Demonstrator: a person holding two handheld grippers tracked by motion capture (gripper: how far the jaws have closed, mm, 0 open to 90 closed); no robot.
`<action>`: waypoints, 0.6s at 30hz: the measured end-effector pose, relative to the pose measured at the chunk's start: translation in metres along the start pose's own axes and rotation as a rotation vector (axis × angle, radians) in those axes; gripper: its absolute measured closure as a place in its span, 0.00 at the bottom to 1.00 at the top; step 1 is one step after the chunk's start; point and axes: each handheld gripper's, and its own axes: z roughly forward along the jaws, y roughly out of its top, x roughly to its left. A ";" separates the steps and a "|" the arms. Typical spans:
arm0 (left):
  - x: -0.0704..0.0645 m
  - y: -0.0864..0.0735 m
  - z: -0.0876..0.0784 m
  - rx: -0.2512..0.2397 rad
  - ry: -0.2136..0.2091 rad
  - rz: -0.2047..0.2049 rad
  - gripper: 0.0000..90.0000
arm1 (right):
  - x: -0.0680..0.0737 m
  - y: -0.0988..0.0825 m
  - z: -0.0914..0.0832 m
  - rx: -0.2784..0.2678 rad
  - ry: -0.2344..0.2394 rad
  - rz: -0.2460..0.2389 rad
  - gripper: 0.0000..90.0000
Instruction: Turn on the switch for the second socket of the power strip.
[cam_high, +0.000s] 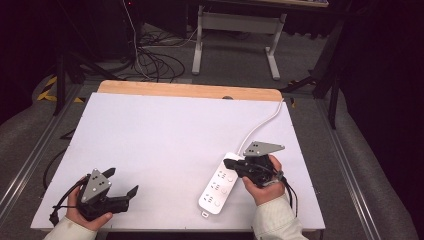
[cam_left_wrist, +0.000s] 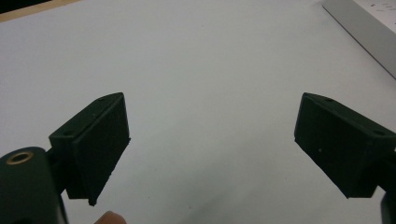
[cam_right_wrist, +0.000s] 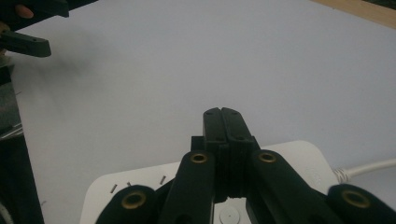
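Right gripper (cam_high: 231, 163), jaws together, hovered over the power strip's (cam_high: 218, 191) cable end near the surface's front right corner, long axis running front-to-back; left gripper (cam_high: 122, 182), jaws apart, well away.

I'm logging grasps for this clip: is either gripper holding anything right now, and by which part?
Nothing is held. The left gripper has its jaws wide apart over the bare white table; the right gripper is shut on nothing, above the white plastic power strip.

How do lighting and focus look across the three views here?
High view: white table evenly lit, surroundings nearly black. Left gripper view: dim, grainy, left gripper fingers slightly soft. Right gripper view: right gripper fingers dark with little detail, power strip greyish, no glare.
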 end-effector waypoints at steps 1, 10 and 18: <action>0.000 0.000 0.000 0.000 0.000 0.000 0.12 | 0.000 0.000 0.000 0.004 -0.006 -0.003 1.00; -0.001 0.000 0.001 0.007 0.000 0.010 0.12 | 0.005 -0.001 0.001 0.055 -0.050 -0.046 1.00; -0.001 0.000 0.000 0.007 0.003 0.014 0.12 | 0.003 -0.002 0.002 0.105 -0.043 -0.046 1.00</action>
